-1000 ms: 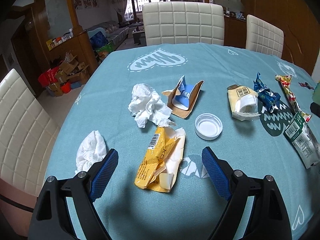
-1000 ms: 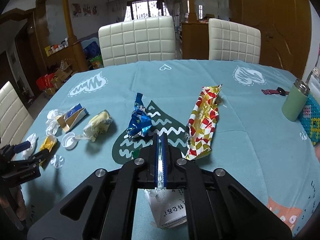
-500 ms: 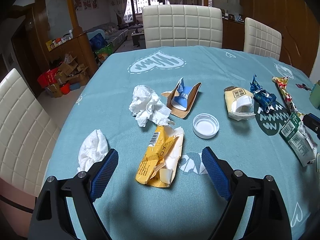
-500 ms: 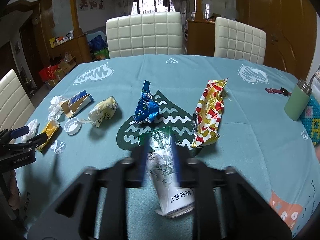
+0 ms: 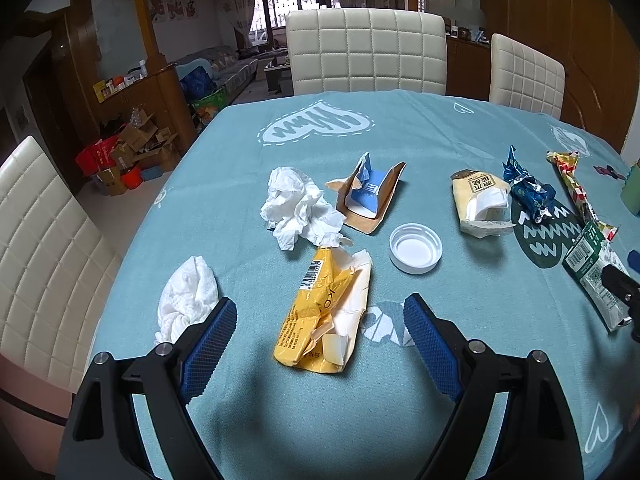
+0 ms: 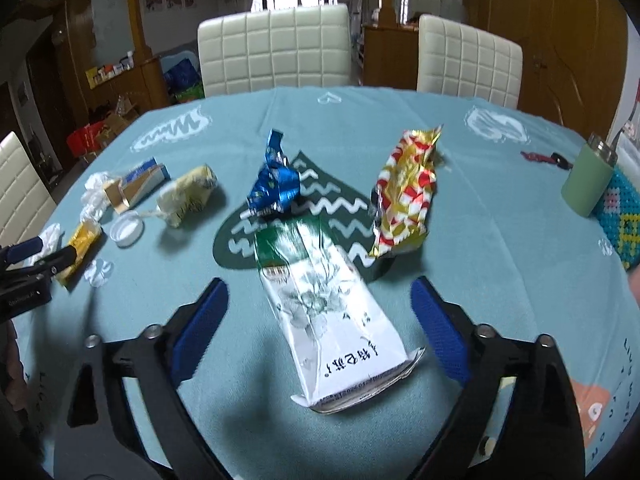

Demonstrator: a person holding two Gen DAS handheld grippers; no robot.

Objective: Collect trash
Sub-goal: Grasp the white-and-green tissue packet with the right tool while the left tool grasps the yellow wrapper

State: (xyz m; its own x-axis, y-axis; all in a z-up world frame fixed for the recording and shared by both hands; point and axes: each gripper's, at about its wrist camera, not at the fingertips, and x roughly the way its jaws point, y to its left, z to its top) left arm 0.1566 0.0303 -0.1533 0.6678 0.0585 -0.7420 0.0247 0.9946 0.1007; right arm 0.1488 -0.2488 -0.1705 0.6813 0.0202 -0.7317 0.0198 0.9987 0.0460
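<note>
Trash lies scattered on the teal tablecloth (image 5: 320,420). My left gripper (image 5: 318,302) is open and hovers with a torn yellow wrapper (image 5: 324,312) between its blue pads, which do not touch it. My right gripper (image 6: 319,283) straddles a flattened green-and-white wrapper (image 6: 328,304). Its jaws are closing, and the pads stand clear of the wrapper on both sides. Beyond it lie a crumpled blue foil wrapper (image 6: 274,188) and a red-and-gold wrapper (image 6: 408,188).
Near the left gripper are two crumpled tissues (image 5: 300,208) (image 5: 188,296), a torn blue-and-brown carton (image 5: 368,196), a white cap (image 5: 416,248) and a cream packet (image 5: 480,200). A green cup (image 6: 588,180) stands at the right. White chairs (image 5: 366,52) ring the table.
The right gripper went from shut to wide open and sank a little toward the green-and-white wrapper, which now lies between its jaws. The left gripper has stayed put.
</note>
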